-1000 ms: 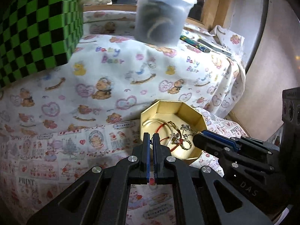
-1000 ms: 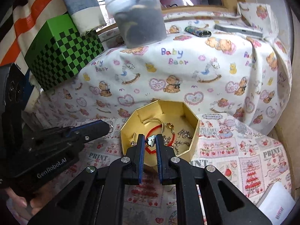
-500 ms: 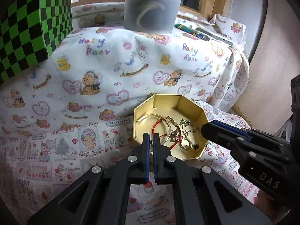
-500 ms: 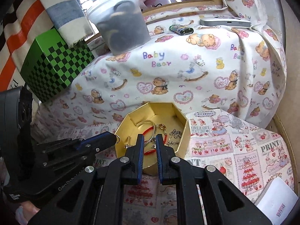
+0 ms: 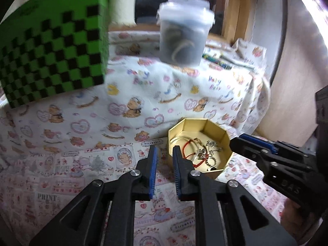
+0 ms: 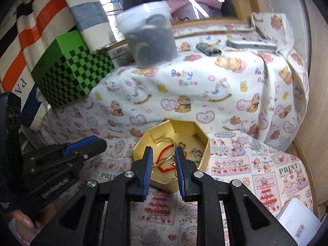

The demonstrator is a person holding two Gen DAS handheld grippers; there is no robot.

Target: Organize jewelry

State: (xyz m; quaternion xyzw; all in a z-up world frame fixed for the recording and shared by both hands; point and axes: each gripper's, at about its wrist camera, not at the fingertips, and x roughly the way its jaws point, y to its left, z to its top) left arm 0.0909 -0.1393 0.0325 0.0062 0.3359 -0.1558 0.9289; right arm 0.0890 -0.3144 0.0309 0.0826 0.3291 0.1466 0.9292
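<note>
Jewelry (image 6: 174, 155) in gold box (image 6: 206, 153), checkered box (image 6: 71, 69), plastic tub (image 6: 151, 41) behind

A green checkered box (image 6: 71, 69) sits near a lidded tub (image 6: 150, 34) holding something dark, perhaps cord.

I see a gold tin (image 6: 202, 143) of shiny, smooth metal, holding a glossy metal bangle (image 6: 164, 141) and a red cord (image 6: 163, 156). The printed cloth (image 6: 205, 86) looks soft and matt; the tub (image 6: 150, 41) is frosted plastic; the checkered box (image 6: 71, 71) looks like matt card.
</note>
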